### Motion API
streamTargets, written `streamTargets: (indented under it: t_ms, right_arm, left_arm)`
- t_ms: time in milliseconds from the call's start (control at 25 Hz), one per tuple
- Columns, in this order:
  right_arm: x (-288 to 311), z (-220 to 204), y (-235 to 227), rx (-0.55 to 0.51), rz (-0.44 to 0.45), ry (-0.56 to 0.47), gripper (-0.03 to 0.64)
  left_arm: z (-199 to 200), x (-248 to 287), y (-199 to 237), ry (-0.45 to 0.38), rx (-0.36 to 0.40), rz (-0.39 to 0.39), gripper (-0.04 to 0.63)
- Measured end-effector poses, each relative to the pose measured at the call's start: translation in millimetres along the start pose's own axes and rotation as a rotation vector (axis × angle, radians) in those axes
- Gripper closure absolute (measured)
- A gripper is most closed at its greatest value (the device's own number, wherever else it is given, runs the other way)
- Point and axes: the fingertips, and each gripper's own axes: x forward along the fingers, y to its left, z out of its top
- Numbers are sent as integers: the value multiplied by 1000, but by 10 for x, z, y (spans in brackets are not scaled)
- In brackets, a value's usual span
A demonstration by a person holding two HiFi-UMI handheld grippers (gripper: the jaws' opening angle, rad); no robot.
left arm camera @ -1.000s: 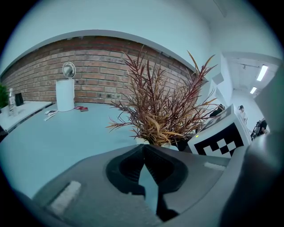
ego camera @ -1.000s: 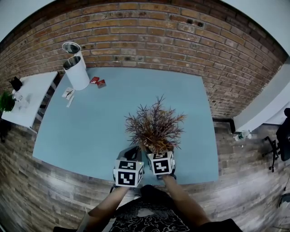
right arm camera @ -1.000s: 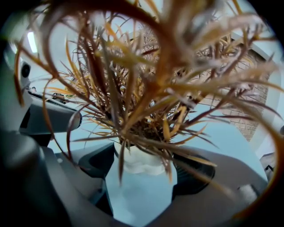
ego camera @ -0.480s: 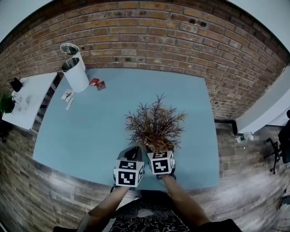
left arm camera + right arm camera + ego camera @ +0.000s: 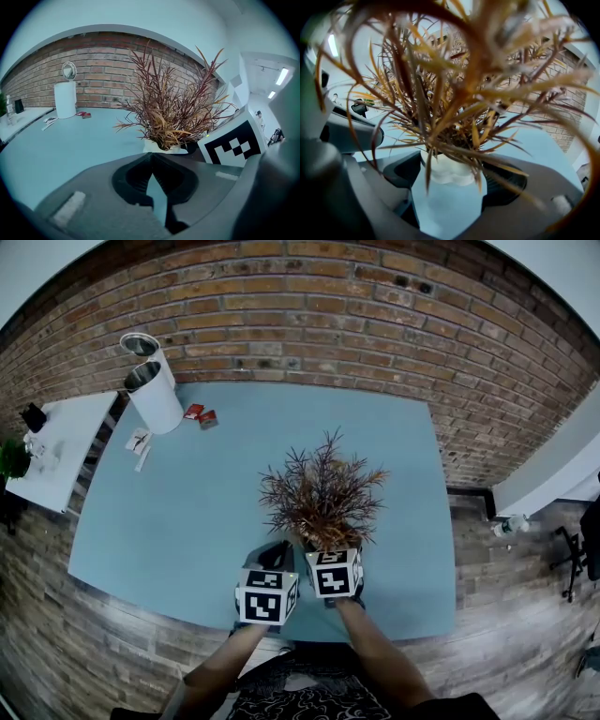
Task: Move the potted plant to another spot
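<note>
Far left of the potted plant (image 5: pixel 323 501), beyond the counter's (image 5: pixel 178 502) edge, stands a white side table (image 5: pixel 66 437). At the counter's far left corner, well apart from the plant, is a tall white bin (image 5: pixel 157 390) with its lid raised. Two small red packets (image 5: pixel 202 413) lie just beside the bin, and a scrap of white paper (image 5: pixel 141 437) lies nearer the left edge. From there to the plant the blue surface is bare, a wide stretch to the plant's left and behind it up to the brick wall (image 5: pixel 328 306).

The left gripper (image 5: pixel 150 158) sits just left of the plant, near the counter's near edge. Its jaws are pressed together at the tips with nothing between them, and it is not touching the white pot (image 5: pixel 161 147).

The plant stands right of the counter's middle, close to the near edge, its reddish-brown leaves fanning wide. The right gripper (image 5: pixel 450 187) reaches under the foliage with its jaws spread to either side of the pot. Whether they press on the pot cannot be told.

Right of the plant a narrower bare strip runs to the counter's right edge. Past that edge, a bottle (image 5: pixel 511 522) lies on the wooden floor (image 5: pixel 506 615).
</note>
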Motion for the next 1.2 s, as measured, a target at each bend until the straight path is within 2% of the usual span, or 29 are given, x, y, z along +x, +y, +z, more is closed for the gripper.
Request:
streamTargets:
  t_ms: [240,560,800,1200]
  right_arm:
    - [141,132,-112,-2,13,5,202]
    - [213,273,-264,-20,-13,-11,202]
    - [287,421,-298,-22,16,-2,202]
    - [439,490,-414,-34,4,-33,202]
  left_arm:
    - [136,139,25,12,-9,-3,597]
    - [191,275,19,30,-7,1,597]
    - [339,364,1,53,-10,-4,597]
    - [293,498,35,59,0,5,597]
